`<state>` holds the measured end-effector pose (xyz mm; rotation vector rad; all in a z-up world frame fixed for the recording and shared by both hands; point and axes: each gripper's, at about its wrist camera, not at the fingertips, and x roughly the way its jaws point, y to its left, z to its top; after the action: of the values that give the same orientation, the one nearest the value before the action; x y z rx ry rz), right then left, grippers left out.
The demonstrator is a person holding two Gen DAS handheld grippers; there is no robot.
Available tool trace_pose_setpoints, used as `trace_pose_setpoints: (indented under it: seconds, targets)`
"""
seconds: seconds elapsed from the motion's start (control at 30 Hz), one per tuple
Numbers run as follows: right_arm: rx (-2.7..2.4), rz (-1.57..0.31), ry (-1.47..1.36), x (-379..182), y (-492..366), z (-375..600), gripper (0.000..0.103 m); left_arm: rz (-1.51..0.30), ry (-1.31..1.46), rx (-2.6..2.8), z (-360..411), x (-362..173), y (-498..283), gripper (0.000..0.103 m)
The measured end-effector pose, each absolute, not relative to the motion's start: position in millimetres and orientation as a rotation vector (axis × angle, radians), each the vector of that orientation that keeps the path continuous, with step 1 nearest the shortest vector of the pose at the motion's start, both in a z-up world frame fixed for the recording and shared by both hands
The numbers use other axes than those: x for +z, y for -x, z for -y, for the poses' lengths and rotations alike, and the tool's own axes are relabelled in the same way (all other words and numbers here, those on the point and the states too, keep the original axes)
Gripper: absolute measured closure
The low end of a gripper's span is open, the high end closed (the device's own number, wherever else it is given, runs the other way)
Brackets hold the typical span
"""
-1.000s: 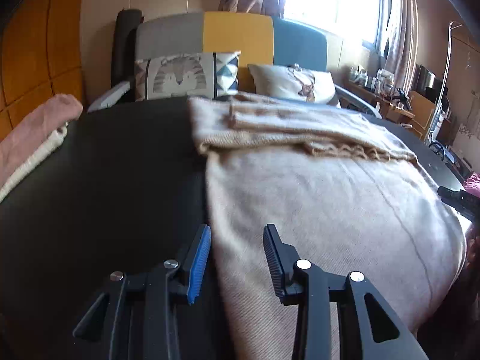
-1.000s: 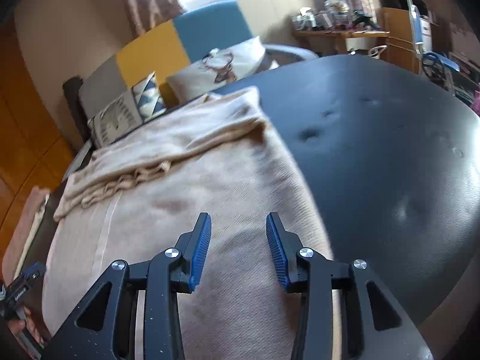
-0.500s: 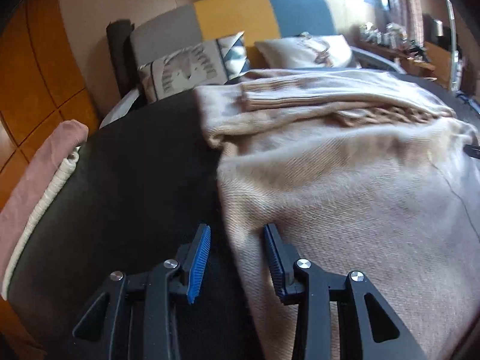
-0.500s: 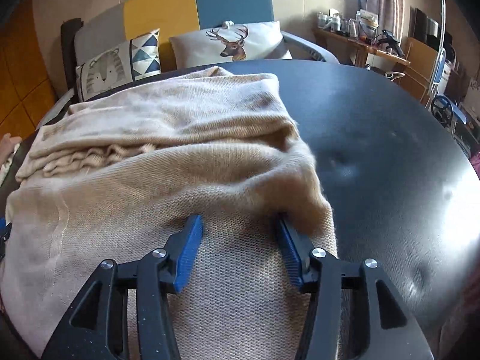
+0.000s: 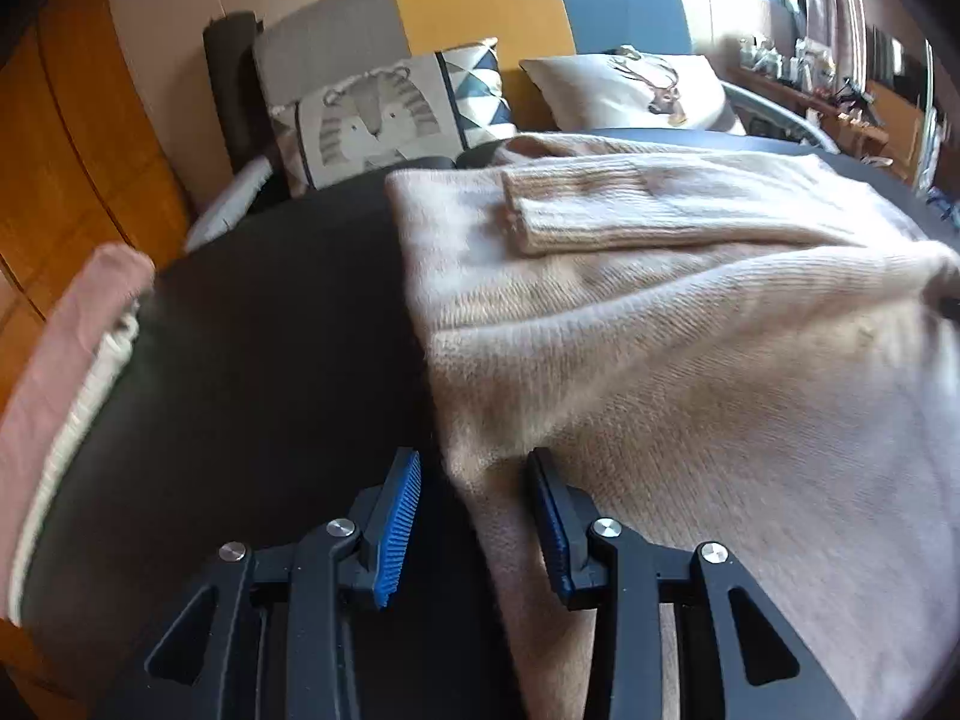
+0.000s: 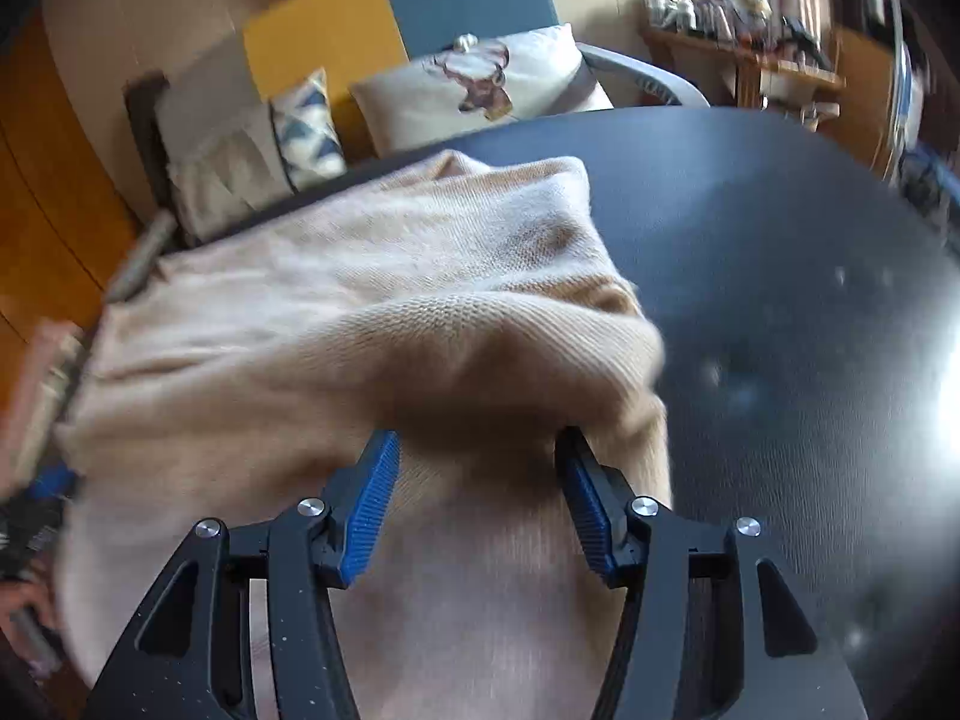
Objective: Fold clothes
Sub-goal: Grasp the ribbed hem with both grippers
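A dark round table (image 5: pixel 252 360) fills most of both views, and the beige knit sweater (image 5: pixel 690 372) covers its middle, running from 6 o'clock up toward 12 o'clock in each wrist picture. Compared with a second ago, when the sweater lay flat with a frilled hem showing across it, the near part is now raised and rolled forward into a thick fold that hides that hem; in the right wrist view the fold bulges over the fingertips at the centre. A ribbed cuff (image 5: pixel 600 216) lies on top toward 12 o'clock.

Behind the table stands a sofa (image 5: pixel 480 6) with grey, yellow and blue back panels, carrying a tiger-print cushion (image 5: pixel 372 120) at 11 o'clock and a deer-print cushion (image 5: pixel 648 90) at 1 o'clock. A pink and white folded stack (image 5: pixel 66 396) sits on the table rim at 9 o'clock.

The left gripper (image 5: pixel 474 480) is at 6 o'clock, its jaws wide apart, straddling the sweater's left edge; the cloth runs between the blue pads without being pinched, much as half a second ago. The right gripper (image 6: pixel 477 450) is also at 6 o'clock, jaws wide apart, with the lifted fold of sweater (image 6: pixel 390 312) draped over both fingertips; it has pushed further under the cloth than before, and whether anything is clamped cannot be told.
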<state>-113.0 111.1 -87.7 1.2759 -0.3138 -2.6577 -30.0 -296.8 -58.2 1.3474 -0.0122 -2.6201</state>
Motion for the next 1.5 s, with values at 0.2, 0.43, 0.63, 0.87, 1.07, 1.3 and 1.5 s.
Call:
trace_pose_setpoints:
  seconds: [0.2, 0.43, 0.63, 0.87, 1.07, 1.3, 1.5]
  targets:
    - [-2.569, 0.448, -1.152, -47, 51, -146, 0.043, -0.522, -1.458, -2.804, 325, -50, -42, 0.066]
    - [-2.425, 0.531, -1.322, -64, 17, -177, 0.033, -0.795, -1.529, -2.952, 328, -53, -99, 0.066]
    - [-2.365, 0.632, -1.35, -82, 4, -183, 0.033, -0.8, -1.621, -2.998, 306, -60, -97, 0.066]
    - [-2.337, 0.634, -1.299, -85, -2, -177, 0.033, -1.085, -1.599, -2.932, 319, -75, -94, 0.066]
    - [-2.342, 0.541, -1.241, -84, -6, -162, 0.033, -1.012, -1.594, -2.973, 313, -71, -96, 0.066]
    - [-2.324, 0.521, -1.211, -87, -8, -156, 0.038, -1.012, -1.593, -3.005, 313, -69, -98, 0.066]
    - [-2.303, 0.531, -1.214, -88, -7, -155, 0.039, -1.08, -1.606, -3.004, 317, -71, -104, 0.066]
